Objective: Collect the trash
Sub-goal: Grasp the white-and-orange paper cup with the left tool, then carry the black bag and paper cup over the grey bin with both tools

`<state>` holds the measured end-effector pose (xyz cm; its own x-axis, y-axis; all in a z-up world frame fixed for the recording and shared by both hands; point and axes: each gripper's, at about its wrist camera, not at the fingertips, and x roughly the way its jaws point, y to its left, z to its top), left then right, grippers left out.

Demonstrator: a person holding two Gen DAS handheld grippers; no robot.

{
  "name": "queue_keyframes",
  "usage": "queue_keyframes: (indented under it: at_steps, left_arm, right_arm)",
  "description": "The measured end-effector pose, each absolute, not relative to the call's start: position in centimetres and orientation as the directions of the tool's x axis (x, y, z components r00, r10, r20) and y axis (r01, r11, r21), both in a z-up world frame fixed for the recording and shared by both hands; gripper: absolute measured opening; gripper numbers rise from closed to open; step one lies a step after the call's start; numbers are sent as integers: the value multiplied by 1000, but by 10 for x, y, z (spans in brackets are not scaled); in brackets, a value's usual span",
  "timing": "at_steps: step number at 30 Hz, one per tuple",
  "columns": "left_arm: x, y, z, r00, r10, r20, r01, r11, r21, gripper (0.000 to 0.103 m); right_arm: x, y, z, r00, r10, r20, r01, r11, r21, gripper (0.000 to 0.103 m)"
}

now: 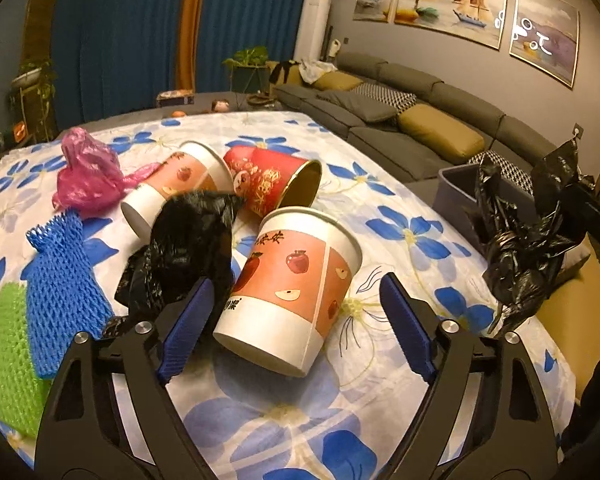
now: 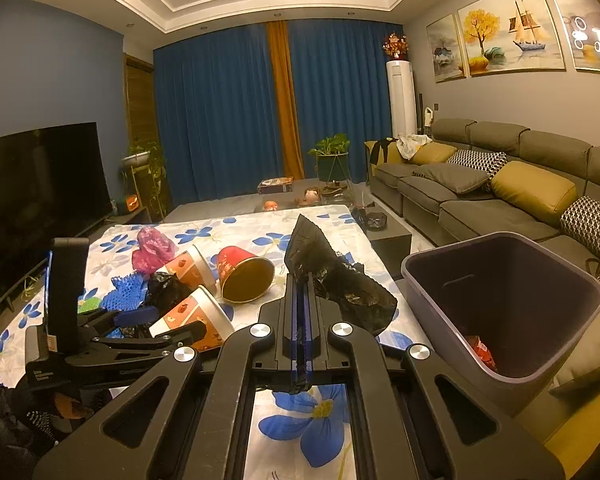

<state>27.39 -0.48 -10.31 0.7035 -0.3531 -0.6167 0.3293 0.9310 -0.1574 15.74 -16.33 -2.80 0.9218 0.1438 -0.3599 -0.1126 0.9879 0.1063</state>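
Observation:
A paper cup with apple prints (image 1: pixel 296 292) lies on its side on the flowered tablecloth (image 1: pixel 400 236). My left gripper (image 1: pixel 296 282) stands open around it, one blue pad on each side, and the right pad is clear of the cup. Behind it lie a second apple cup (image 1: pixel 180 184), a red cup (image 1: pixel 272 180), a crumpled black bag (image 1: pixel 188 248) and a pink bag (image 1: pixel 86 172). My right gripper (image 2: pixel 302 280) is shut on another black plastic bag (image 2: pixel 340 280), held above the table's right side beside a grey bin (image 2: pixel 508 300).
Blue foam netting (image 1: pixel 60 280) and green netting (image 1: pixel 14 360) lie at the table's left. The bin holds a red wrapper (image 2: pixel 482 352). A grey sofa (image 2: pixel 500 200) runs along the right wall, and a television (image 2: pixel 40 184) stands at the left.

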Motion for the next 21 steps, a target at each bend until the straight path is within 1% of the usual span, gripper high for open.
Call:
queue_keyframes:
  at_steps: [1,3,4,6,12,14,21]
  left_arm:
    - [276,-5,-104,697,-355,-622,330,930,-161,79]
    - [278,-5,-106,685,-363,-631,333,927,-172,72]
    - [279,-5,-107,680,-367,-635,336,925,-175,70]
    - [280,-6,-108,673,-374,-639,342,922,-179,62]
    - [275,-8,-107,675,-376,-635,353,920,-170,60]
    - [272,-7,-106,683,-371,-629,346,923,-169,57]
    - [248,-1,-79,733,-397,-552,345,917,-201,55]
  right_arm:
    - [157,-164,-28,922,144,-360,-113,988,106,3]
    - [158,-164,-29,921,142,-363,-111,988,106,3]
    - [159,-164,-29,920,143,-364,-111,988,107,3]
    - [160,-163,-29,920,141,-366,-110,988,106,3]
    - [162,-162,-28,921,139,-364,-108,989,104,3]
    - [161,-163,-28,922,138,-363,-107,989,105,3]
    - [157,-166,-22,928,127,-349,-97,990,103,3]
